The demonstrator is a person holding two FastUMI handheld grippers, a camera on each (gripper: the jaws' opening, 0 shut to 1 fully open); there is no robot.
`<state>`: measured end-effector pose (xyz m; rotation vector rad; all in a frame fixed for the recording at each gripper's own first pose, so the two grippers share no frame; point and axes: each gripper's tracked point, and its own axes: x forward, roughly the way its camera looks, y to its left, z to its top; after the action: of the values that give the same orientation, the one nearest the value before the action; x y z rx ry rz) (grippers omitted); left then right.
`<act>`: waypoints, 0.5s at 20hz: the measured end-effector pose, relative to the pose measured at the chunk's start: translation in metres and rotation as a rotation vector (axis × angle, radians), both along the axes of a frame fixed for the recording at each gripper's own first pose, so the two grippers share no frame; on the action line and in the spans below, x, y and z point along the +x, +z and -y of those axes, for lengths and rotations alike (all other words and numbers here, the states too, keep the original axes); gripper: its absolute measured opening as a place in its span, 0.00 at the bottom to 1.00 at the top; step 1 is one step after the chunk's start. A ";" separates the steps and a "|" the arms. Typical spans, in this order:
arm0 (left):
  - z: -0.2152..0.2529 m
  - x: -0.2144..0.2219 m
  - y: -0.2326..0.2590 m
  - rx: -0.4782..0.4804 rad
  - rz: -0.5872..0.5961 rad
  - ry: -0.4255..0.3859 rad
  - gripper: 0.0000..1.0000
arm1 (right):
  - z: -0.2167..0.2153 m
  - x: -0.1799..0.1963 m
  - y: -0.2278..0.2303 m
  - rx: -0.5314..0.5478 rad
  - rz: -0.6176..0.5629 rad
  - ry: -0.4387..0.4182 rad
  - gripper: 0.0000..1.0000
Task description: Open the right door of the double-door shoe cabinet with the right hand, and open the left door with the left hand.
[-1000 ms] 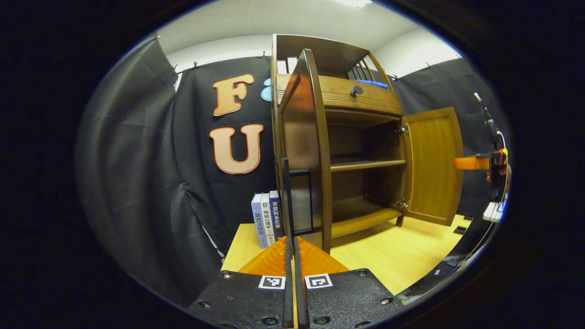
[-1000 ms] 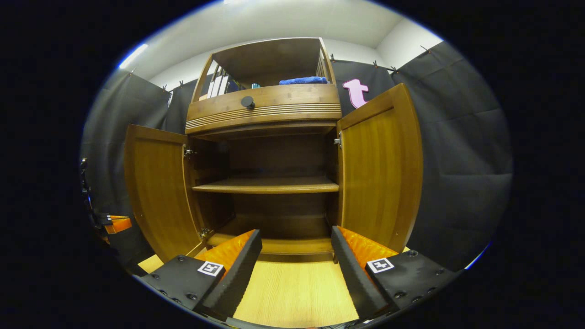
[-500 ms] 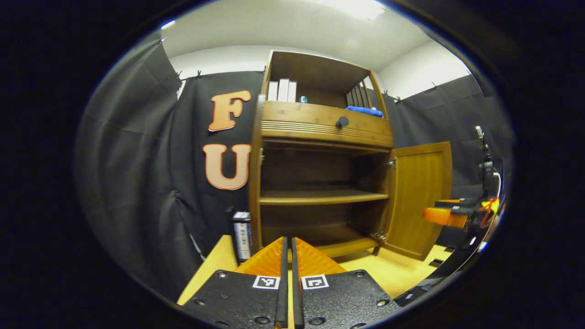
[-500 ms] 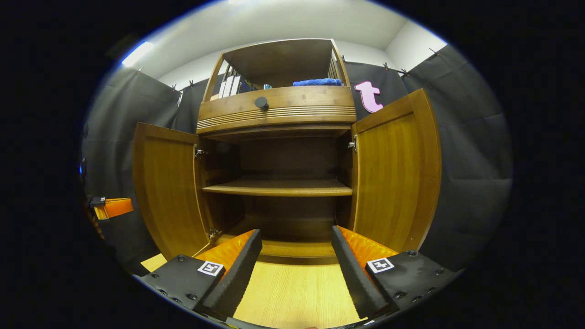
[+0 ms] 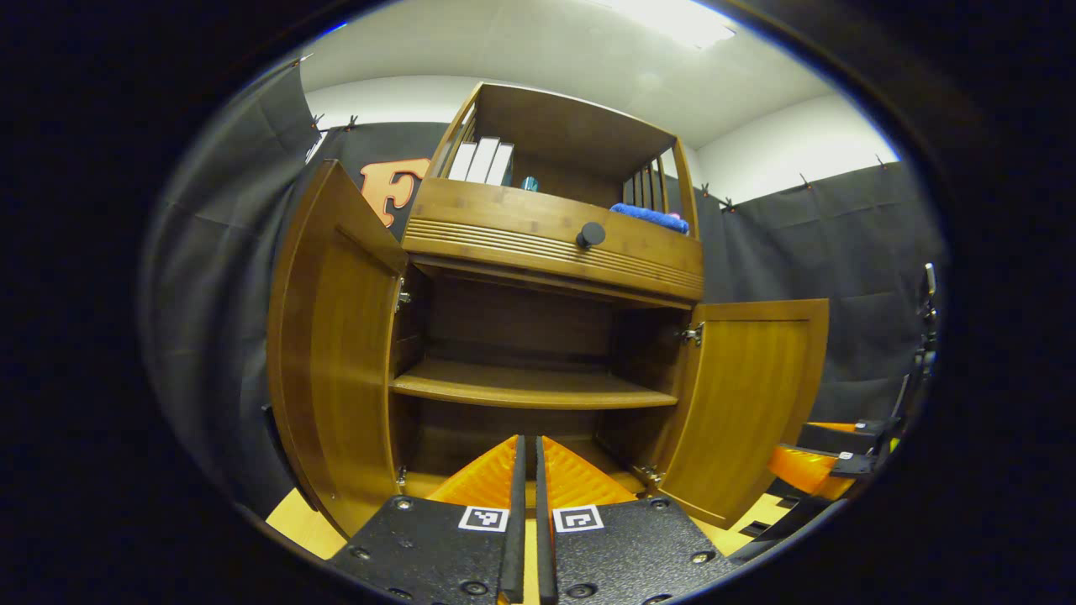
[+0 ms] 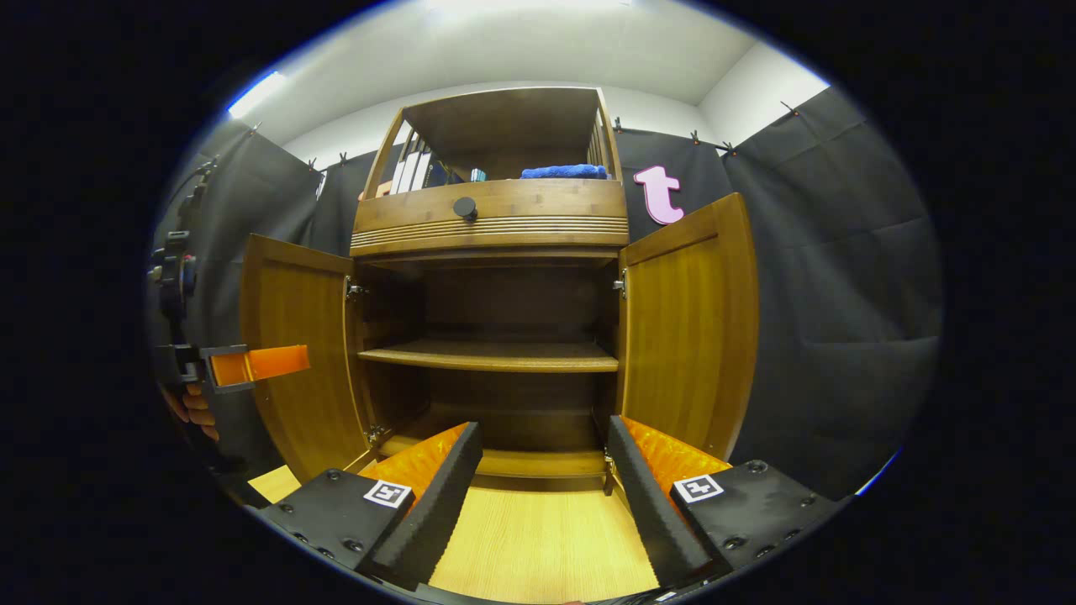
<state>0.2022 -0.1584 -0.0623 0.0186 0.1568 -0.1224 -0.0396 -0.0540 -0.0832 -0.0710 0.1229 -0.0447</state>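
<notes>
Both doors, left door [image 6: 294,370] and right door [image 6: 685,336], stand open; left gripper [image 5: 526,470] clenched empty, right gripper [image 6: 542,470] spread.

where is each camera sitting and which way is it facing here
Left gripper view: rides on the left gripper, low, looking up into the open brown wooden shoe cabinet; its own orange fingers nearly touch; the other gripper's orange fingers show far right.
Right gripper view: rides on the right gripper, square to the cabinet front; its fingers are spread; a hand holds the other gripper at left.
Shared: both open doors, the middle shelf, the round black knob, the blue cloth.
</notes>
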 end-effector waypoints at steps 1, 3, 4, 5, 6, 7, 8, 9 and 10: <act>0.003 0.005 -0.003 0.000 -0.008 0.012 0.00 | 0.002 -0.002 0.000 -0.001 0.002 -0.007 0.94; 0.002 0.009 -0.006 -0.018 -0.005 0.046 0.06 | 0.007 -0.004 0.001 -0.002 0.003 -0.019 0.98; -0.001 0.010 -0.005 -0.016 0.006 0.066 0.14 | 0.008 -0.005 -0.001 -0.001 0.001 -0.024 0.98; -0.002 0.012 -0.004 -0.012 0.019 0.073 0.09 | 0.010 -0.007 -0.001 -0.001 0.001 -0.027 0.98; -0.001 0.012 -0.002 -0.008 0.027 0.079 0.16 | 0.011 -0.008 -0.002 -0.001 -0.001 -0.031 1.00; -0.002 0.013 -0.002 0.002 0.036 0.083 0.22 | 0.013 -0.007 -0.002 0.001 -0.003 -0.034 0.98; -0.004 0.012 0.000 0.017 0.044 0.092 0.34 | 0.014 -0.007 -0.004 0.004 -0.006 -0.036 0.94; -0.006 0.013 0.000 0.032 0.053 0.100 0.35 | 0.014 -0.006 -0.005 0.009 -0.007 -0.037 0.94; -0.006 0.013 0.001 0.046 0.060 0.100 0.40 | 0.016 -0.005 -0.006 0.012 -0.009 -0.038 0.94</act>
<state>0.2157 -0.1523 -0.0616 0.0603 0.1000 -0.0180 -0.0445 -0.0696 -0.0895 -0.0565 0.1334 -0.0817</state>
